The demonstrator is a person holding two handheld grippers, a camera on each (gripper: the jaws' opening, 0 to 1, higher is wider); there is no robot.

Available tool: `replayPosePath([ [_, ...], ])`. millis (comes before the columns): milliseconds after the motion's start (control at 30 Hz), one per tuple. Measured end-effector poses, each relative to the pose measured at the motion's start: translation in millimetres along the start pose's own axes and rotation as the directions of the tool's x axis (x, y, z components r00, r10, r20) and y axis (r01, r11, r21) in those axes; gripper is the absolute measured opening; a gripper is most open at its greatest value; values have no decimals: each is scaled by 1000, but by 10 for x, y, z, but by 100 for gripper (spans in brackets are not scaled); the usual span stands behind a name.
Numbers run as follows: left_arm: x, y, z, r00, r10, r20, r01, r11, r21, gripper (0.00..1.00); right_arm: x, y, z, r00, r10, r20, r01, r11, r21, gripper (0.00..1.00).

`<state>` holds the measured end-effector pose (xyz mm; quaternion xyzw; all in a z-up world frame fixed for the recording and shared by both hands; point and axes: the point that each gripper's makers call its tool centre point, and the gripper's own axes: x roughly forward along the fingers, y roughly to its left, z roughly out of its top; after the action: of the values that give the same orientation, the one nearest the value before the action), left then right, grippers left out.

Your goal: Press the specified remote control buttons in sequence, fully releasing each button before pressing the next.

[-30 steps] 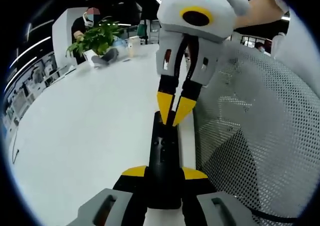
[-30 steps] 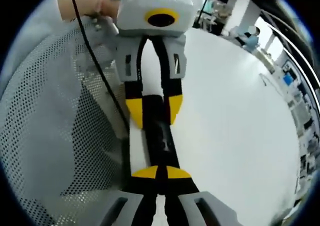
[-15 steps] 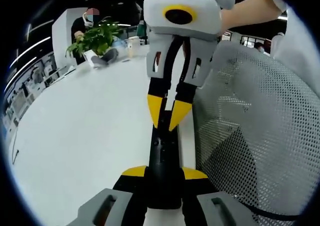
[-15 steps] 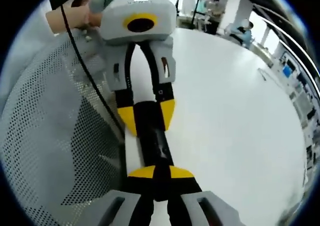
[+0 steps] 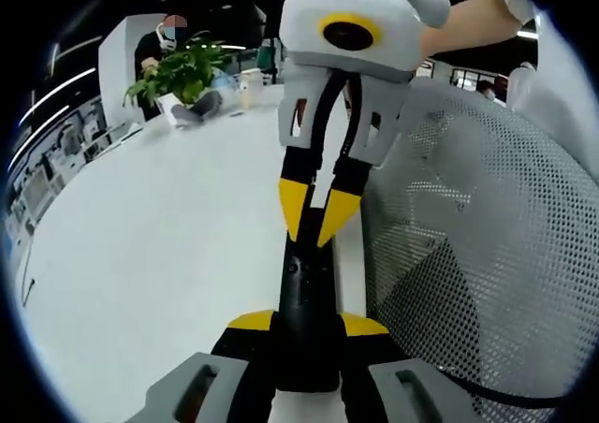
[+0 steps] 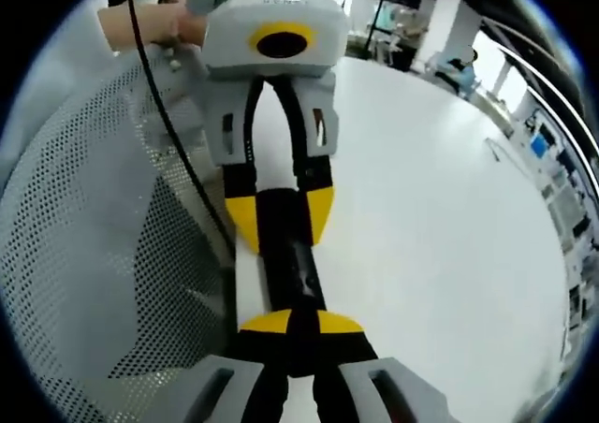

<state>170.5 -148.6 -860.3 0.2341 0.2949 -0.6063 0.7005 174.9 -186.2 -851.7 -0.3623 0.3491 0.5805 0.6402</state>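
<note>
The left tongs (image 5: 304, 322) are clamped on the near end of the slim black plastic remote control (image 5: 303, 301), holding it above the white worktop (image 5: 159, 255) near its edge. The right tongs (image 5: 316, 215) are closed to a narrow point, yellow tips meeting at the remote's far end; whether they touch a button cannot be determined. In the right gripper view, the right tongs (image 6: 298, 323) meet over the remote (image 6: 290, 264), with the left tongs (image 6: 281, 219) gripping beyond.

Risks, as judged:
- Off-centre tip contact may press a neighbouring button.
- Excess downward force may pivot the remote within the left grip.
- Incomplete lift-off may register as a held press.

A grey perforated mesh chair back (image 5: 487, 245) stands beside the worktop edge.
</note>
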Motion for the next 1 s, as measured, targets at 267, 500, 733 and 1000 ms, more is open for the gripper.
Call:
replayPosePath([
  [267,-8,-7,-3,1000,-1,2,1,1000,8,24,7,20,11,1000,15,-1,-15,1000,-6,5],
  [500,-10,-12,-1,1000,-5,4,5,1000,16,24,0,20,9,1000,-3,18,3,1000,-9,5],
  [733,-12,-12,-4,1000,-6,8,5,1000,15,24,0,26,17,1000,20,17,-19,1000,-17,5],
  [1000,-8,-10,-8,1000,-4,9,4,1000,13,24,2,-11,16,1000,18,1,-18,999,-36,8],
])
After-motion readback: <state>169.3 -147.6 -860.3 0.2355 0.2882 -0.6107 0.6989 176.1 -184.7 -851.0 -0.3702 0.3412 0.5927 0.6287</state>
